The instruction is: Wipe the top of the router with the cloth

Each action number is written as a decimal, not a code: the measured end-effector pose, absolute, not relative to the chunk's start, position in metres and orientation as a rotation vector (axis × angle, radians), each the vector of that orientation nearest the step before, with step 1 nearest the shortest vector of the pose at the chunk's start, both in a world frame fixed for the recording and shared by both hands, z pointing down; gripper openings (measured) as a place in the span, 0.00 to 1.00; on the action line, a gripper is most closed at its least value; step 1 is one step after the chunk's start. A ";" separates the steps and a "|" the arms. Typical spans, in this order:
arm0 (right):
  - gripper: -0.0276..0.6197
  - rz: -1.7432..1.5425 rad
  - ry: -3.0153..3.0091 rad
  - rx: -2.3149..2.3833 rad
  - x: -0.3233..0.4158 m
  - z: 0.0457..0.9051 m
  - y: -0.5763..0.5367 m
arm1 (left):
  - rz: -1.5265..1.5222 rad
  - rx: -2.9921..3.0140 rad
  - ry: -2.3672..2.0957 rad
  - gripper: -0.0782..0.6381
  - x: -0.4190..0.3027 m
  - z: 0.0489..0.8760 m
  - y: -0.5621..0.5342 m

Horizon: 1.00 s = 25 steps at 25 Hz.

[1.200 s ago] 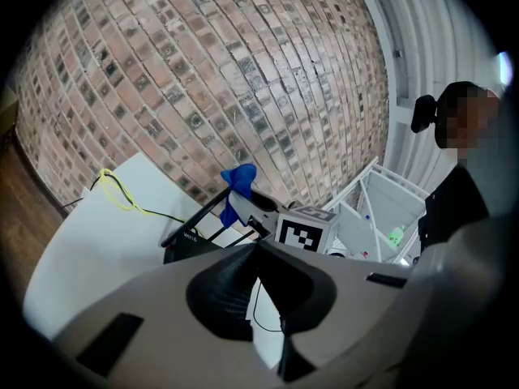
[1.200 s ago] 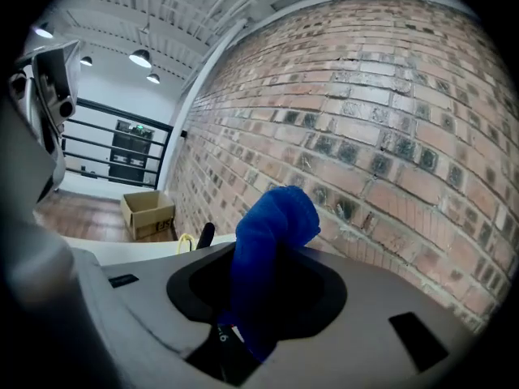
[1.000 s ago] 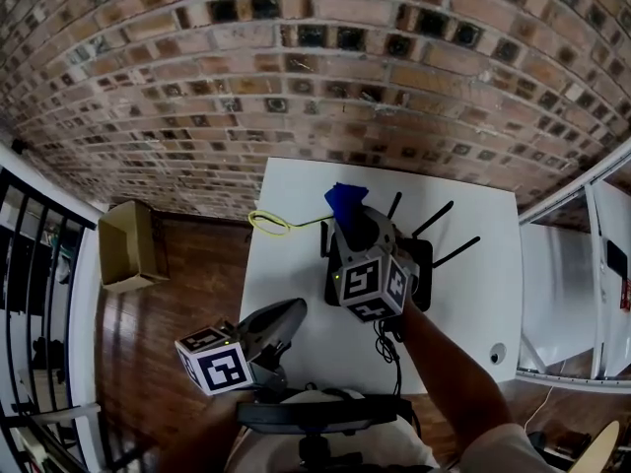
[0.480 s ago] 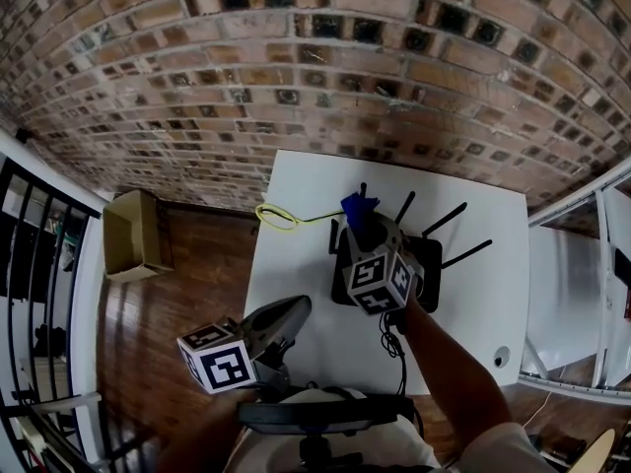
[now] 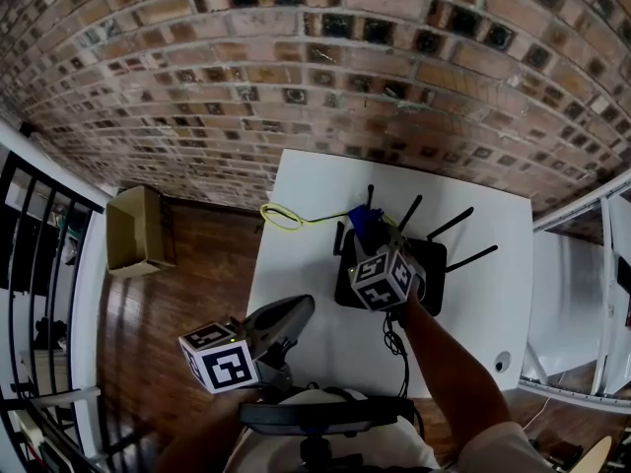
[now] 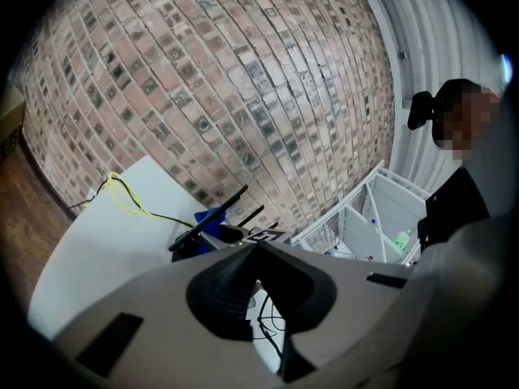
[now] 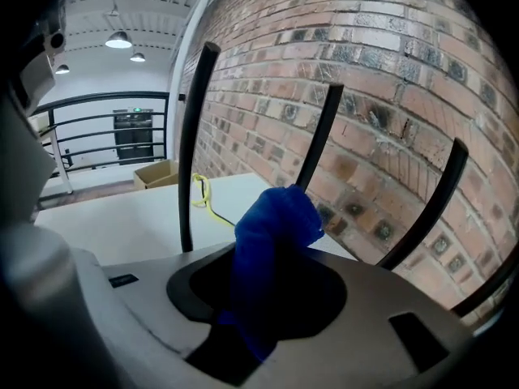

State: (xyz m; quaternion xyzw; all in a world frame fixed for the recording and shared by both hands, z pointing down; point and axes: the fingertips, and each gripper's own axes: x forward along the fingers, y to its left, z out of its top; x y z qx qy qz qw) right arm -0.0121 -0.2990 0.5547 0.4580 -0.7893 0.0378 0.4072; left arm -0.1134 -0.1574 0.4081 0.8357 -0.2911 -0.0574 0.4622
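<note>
**Right claw pinching blue cloth over the router's back edge, left claw idle**

The head view gives the whole layout. A white table (image 5: 306, 264) sits mid-frame against a brick wall (image 5: 296, 87). A black router (image 5: 436, 262) lies right of centre on the table, its antennas fanning toward the upper right. The right gripper (image 5: 369, 235) is above the router's left rear part, and the cloth (image 5: 361, 221) sticks out from its tip. A yellow cable (image 5: 281, 219) loops at the table's upper left edge, and a cardboard box (image 5: 133, 239) sits on the wood floor at left. The left gripper (image 5: 296, 311) hangs low at the table's near edge, well apart from the router.

The right gripper view alone shows the grip. The jaws stand narrow, clamped on a bunched wad of the cloth (image 7: 274, 233) that rises out between them. Three antennas (image 7: 195, 136) stand just behind it. The router's top is hidden under the gripper body, so I cannot tell whether the cloth touches it. This view also shows a railing (image 7: 105, 104) and ceiling lamps (image 7: 119, 39) at upper left.

The left gripper view alone shows a white shelf (image 6: 365, 217) at right and a person at the right edge (face blurred). Its jaws meet at the tips with nothing between them. The cloth and antennas are small, centre-left of the frame.
</note>
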 end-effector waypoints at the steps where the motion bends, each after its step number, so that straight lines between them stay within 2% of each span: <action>1: 0.27 0.111 -1.983 1.151 -0.011 0.559 -0.298 | -0.140 2.055 -0.717 0.12 -0.114 0.408 -0.158; 13: 0.27 0.208 -1.994 1.122 -0.008 0.564 -0.291 | -0.144 2.061 -0.731 0.12 -0.113 0.404 -0.151; 21: 0.27 0.231 -2.153 1.194 0.003 0.515 -0.271 | -0.167 2.063 -0.739 0.12 -0.104 0.397 -0.146; 25: 0.27 0.350 -2.267 1.235 0.008 0.486 -0.261 | -0.160 2.066 -0.743 0.12 -0.095 0.395 -0.143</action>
